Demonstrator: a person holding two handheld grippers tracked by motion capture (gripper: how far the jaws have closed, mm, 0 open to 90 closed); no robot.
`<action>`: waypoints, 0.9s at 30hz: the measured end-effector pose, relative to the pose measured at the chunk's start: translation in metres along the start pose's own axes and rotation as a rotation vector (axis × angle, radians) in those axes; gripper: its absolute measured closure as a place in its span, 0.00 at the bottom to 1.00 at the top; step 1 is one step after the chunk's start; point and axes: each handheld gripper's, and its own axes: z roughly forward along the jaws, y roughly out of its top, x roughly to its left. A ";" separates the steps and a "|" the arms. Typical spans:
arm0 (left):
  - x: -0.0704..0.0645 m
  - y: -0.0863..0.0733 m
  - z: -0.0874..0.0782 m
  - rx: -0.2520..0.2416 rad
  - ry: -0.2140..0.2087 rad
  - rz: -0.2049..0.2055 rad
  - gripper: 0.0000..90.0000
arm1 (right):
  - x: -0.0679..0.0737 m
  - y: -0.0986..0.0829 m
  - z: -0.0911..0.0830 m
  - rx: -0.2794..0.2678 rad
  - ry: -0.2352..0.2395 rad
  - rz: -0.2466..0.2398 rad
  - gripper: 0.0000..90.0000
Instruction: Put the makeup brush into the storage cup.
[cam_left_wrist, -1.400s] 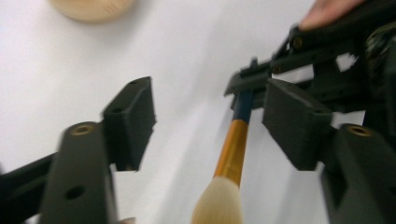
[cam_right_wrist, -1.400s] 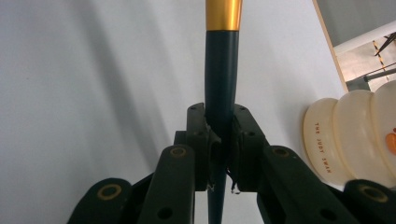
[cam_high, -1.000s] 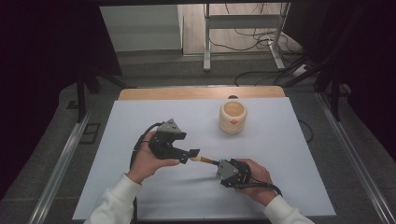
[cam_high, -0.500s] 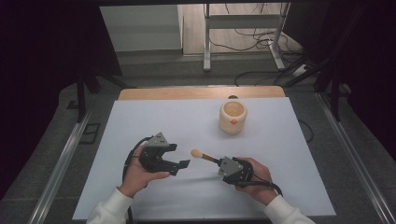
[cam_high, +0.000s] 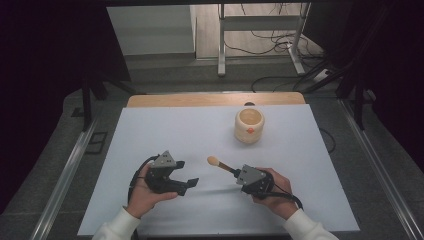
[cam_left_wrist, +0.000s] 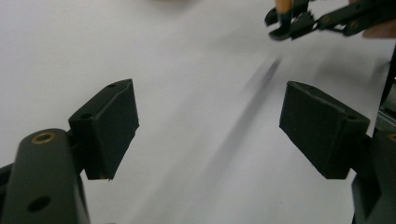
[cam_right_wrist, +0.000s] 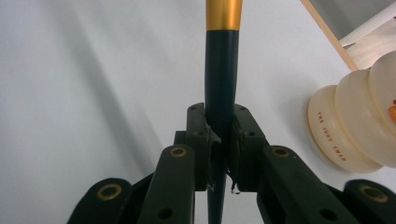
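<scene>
Since the earlier frame, the left gripper (cam_high: 190, 183) had drawn back toward the near edge of the white table (cam_high: 150, 135) and let go of the brush (cam_high: 223, 164) — its jaws stood wide apart over bare surface. Only the right gripper (cam_right_wrist: 219, 133) carried the brush, jaws clamped on the dark handle just below the gold ferrule (cam_right_wrist: 223, 14). Its rounded tip pointed toward the table's middle. Nearer the far right corner, well apart from both grippers, stood the cream ridged holder (cam_high: 249, 125).

Bright overhead light washes the white counter (cam_high: 165, 135) against dark surroundings, with soft shadows and blurred close-up edges.
</scene>
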 end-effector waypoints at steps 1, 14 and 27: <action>0.000 -0.003 0.000 0.002 0.005 -0.007 0.22 | -0.001 0.000 0.000 -0.004 0.002 0.010 0.89; 0.007 -0.031 -0.007 0.015 0.051 -0.043 0.22 | -0.010 -0.006 -0.005 -0.075 0.054 0.148 0.89; 0.011 -0.041 -0.013 0.005 0.072 -0.064 0.22 | -0.019 -0.011 -0.006 -0.141 0.130 0.291 0.89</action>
